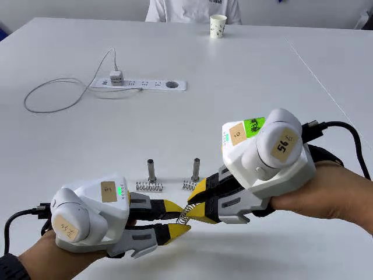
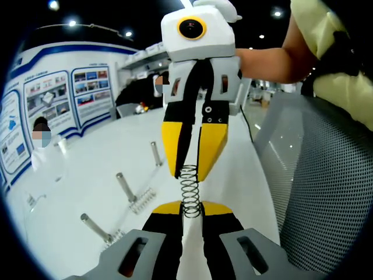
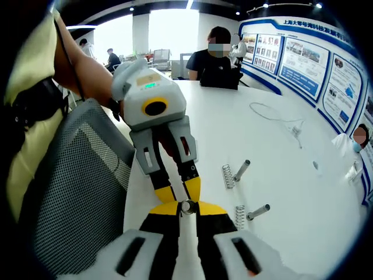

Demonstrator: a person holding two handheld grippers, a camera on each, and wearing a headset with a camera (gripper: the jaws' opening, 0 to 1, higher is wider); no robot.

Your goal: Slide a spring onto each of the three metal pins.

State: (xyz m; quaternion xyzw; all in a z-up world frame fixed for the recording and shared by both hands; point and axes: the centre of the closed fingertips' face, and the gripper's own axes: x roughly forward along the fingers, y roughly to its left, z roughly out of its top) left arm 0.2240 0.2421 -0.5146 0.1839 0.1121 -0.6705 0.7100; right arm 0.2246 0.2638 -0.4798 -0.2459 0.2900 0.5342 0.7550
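Note:
A small metal spring (image 1: 183, 214) (image 2: 189, 189) hangs in the air between both grippers, above the white table's (image 1: 245, 87) near edge. My left gripper (image 1: 179, 218) (image 2: 189, 210) is shut on its lower end. My right gripper (image 1: 194, 205) (image 3: 186, 206) comes in from the opposite side and is shut on the other end, where the spring (image 3: 186, 205) shows end-on. Two upright metal pins (image 1: 151, 170) (image 1: 196, 169) stand just behind, each with a loose spring (image 1: 149, 186) (image 1: 189, 185) lying at its foot. In the left gripper view three pins (image 2: 156, 153) (image 2: 124, 185) (image 2: 93, 226) stand in a row.
A white power strip (image 1: 140, 84) with a charger and a looping cable (image 1: 52, 93) lies mid-table. A paper cup (image 1: 217, 26) stands at the far edge in front of a seated person. A mesh chair back (image 3: 87, 175) is close by my right side.

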